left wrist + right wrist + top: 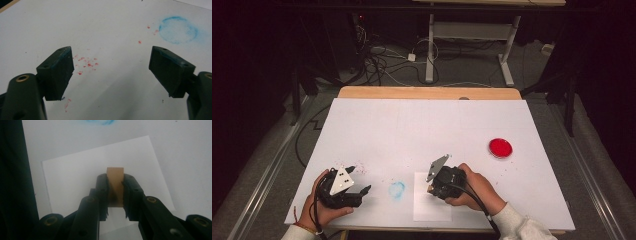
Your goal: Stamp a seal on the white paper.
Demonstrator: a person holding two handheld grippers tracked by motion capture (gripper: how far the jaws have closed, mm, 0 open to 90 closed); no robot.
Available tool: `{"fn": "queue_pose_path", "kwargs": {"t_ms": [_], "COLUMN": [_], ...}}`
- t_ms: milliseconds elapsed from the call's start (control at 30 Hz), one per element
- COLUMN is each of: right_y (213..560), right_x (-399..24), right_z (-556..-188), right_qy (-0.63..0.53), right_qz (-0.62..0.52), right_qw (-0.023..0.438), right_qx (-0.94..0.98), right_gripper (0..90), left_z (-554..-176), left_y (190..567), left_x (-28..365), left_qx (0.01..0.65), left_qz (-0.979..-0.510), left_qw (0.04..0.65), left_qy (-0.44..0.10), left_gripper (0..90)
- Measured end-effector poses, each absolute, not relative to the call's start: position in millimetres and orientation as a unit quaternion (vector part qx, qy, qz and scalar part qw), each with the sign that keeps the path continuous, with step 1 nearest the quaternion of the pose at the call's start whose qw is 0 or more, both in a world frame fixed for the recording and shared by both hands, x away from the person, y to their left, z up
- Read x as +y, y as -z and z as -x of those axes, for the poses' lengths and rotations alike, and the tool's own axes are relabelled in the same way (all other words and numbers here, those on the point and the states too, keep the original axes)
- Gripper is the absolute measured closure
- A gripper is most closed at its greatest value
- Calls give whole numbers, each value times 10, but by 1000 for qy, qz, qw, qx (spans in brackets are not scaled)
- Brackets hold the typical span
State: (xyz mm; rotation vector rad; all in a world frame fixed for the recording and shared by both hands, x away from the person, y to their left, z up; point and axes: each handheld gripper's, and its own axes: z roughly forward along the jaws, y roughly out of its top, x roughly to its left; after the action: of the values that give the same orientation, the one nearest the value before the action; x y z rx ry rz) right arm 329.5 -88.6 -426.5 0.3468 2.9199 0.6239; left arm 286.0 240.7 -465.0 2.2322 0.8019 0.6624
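Right gripper (115,192) is clamped on a small wooden block (115,185) above the paper (75,177). It seems light, stiff and a little smooth; grip its flat sides. Left gripper (110,72) is wide open.

The high view looks forward and down from above the person's side of the bench (432,125), taking in its whole white top and the floor beyond. The left gripper view rides close above the surface and faces the blue ring stain (178,30), seen at its upper right; the high view shares that stain (396,189), left of the white paper sheet (432,207). The right gripper view looks steeply down, very near, onto the same sheet (75,180), with the stain's edge (101,122) at its top border.
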Motion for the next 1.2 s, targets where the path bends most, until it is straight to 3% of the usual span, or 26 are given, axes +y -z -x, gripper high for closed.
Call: {"fn": "queue_pose_path", "kwargs": {"t_ms": [1200], "right_y": [4423], "right_x": [-749], "right_z": [-3278], "right_qy": [-153], "right_qz": [-92], "right_qw": [72], "right_qx": [981], "right_gripper": [763], "left_z": [-2845], "left_y": [4659], "left_x": [2370], "left_qx": [304], "left_qz": [-859], "left_qw": [331], "left_qy": [-246], "left_gripper": [196]}}
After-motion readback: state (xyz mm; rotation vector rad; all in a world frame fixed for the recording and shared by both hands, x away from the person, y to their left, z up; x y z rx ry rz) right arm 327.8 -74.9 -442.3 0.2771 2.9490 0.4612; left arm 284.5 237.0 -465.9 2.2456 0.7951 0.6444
